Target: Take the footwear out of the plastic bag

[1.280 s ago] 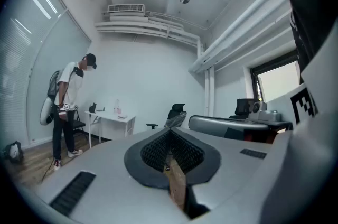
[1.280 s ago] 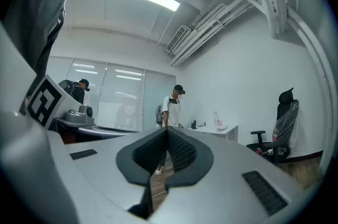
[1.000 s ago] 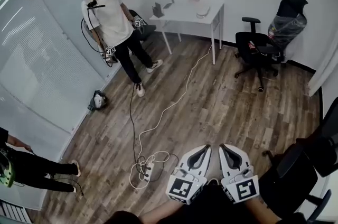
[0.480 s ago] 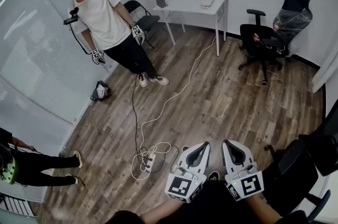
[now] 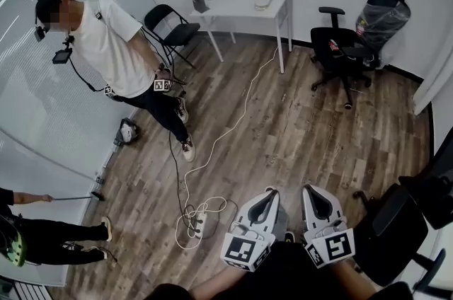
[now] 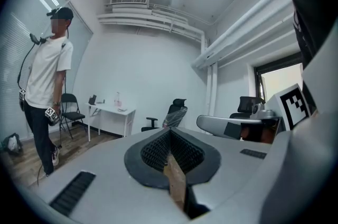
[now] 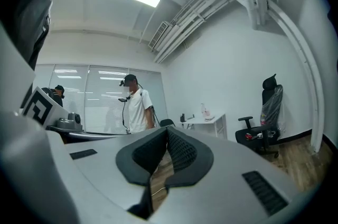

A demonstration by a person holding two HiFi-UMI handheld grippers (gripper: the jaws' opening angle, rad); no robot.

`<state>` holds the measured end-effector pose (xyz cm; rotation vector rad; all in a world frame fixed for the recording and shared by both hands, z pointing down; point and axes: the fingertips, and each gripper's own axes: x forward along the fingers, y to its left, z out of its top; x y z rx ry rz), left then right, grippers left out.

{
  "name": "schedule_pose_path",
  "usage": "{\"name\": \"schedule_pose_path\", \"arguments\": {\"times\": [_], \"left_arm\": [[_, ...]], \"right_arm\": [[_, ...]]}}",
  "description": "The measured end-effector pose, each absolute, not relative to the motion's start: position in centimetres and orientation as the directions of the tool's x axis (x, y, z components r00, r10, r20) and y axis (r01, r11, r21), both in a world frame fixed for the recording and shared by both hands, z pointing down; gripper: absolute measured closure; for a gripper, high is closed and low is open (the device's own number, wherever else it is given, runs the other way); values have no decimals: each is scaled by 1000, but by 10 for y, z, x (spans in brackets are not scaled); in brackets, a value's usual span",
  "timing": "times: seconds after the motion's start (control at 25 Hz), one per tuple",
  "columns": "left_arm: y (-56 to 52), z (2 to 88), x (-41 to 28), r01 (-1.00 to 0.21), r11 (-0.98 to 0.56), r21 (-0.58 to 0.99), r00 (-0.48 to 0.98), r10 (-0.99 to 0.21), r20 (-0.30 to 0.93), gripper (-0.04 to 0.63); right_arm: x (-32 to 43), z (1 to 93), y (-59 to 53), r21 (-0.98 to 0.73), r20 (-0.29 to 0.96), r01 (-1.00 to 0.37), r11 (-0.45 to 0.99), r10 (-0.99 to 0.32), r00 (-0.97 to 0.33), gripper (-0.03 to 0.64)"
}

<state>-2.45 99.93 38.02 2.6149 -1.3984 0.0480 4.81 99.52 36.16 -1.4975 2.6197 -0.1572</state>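
Note:
No plastic bag holding footwear shows in any view. In the head view my left gripper (image 5: pixel 269 194) and right gripper (image 5: pixel 309 189) are held side by side low in the picture, above the wooden floor. Both are shut with nothing between the jaws. In the left gripper view the left gripper (image 6: pixel 170 133) points level across the room, its dark pads pressed together. The right gripper (image 7: pixel 168 132) in its own view points the same way, also closed and holding nothing.
A person in a white shirt (image 5: pixel 106 44) stands at the left, holding grippers. A white table (image 5: pixel 277 0), a folding chair (image 5: pixel 170 22) and an office chair (image 5: pixel 347 54) with a plastic-wrapped back line the far wall. A cable and power strip (image 5: pixel 197 224) lie ahead. Another black chair (image 5: pixel 396 221) stands at my right.
The person in the white shirt has walked nearer and to the left. Both my grippers have shifted slightly right and lower. The person at lower left now holds out a stick.

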Motion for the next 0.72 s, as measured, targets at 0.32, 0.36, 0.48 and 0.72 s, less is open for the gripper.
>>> {"name": "schedule_pose_path", "arguments": {"times": [0.32, 0.36, 0.48, 0.72], "left_arm": [[902, 388, -17, -790, -595, 151, 612, -780, 131, 575], [887, 386, -19, -789, -595, 149, 613, -779, 135, 575], [847, 379, -27, -790, -595, 149, 613, -778, 138, 575], [779, 372, -39, -786, -599, 153, 617, -776, 133, 575]], "right_arm": [[57, 372, 897, -162, -31, -873, 459, -887, -461, 599], [55, 370, 883, -165, -33, -875, 456, -889, -457, 600], [49, 362, 845, -163, -35, -877, 452, -891, -453, 598], [36, 356, 776, -163, -38, -873, 461, -887, -461, 599]]}}
